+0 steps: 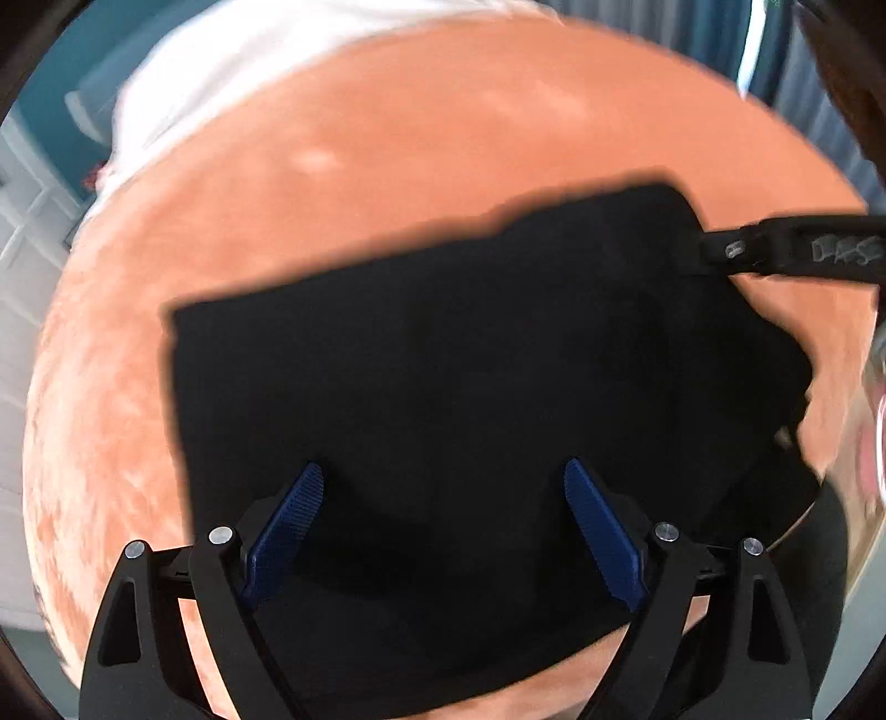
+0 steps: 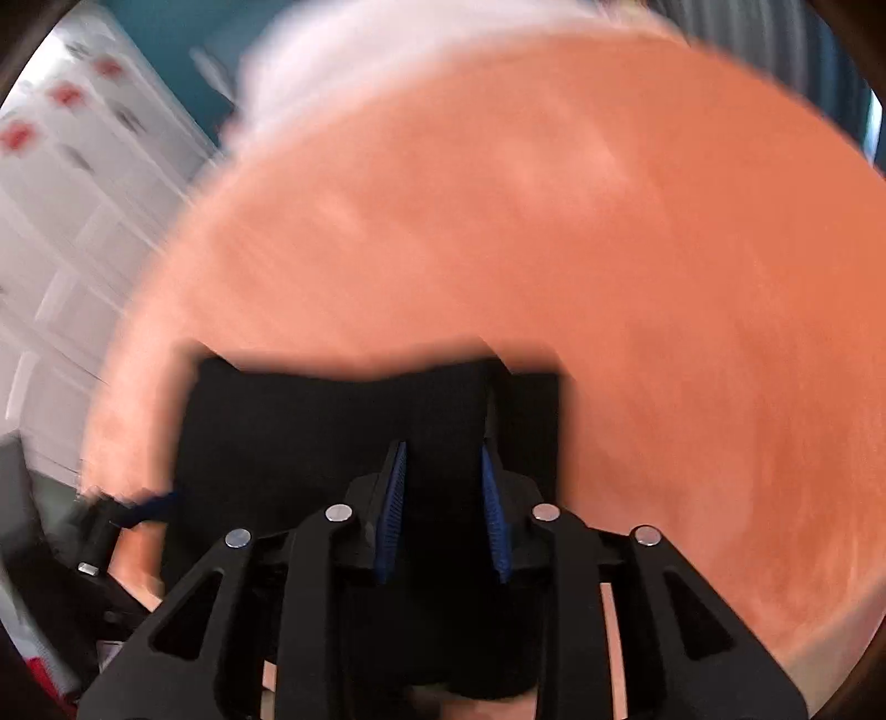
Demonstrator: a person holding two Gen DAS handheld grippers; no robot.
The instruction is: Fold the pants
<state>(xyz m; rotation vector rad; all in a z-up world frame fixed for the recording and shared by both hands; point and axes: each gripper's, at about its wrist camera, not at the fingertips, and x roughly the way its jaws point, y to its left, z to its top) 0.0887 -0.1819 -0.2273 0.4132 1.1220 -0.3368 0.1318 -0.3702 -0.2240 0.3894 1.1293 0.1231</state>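
Left wrist view: left tool hangs open above black pants on orange bed; right tool narrowed around a fabric fold, grip unconfirmed, likely for folding.

orange bed cover; folded black pants flat on it; white bedding at far edge.

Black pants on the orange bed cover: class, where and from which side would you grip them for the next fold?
Grip the black pants at the far short edge, near its corners, coming from above: they lie flat in a rough rectangle on the orange bed cover, so an edge pinch lifts one layer cleanly.
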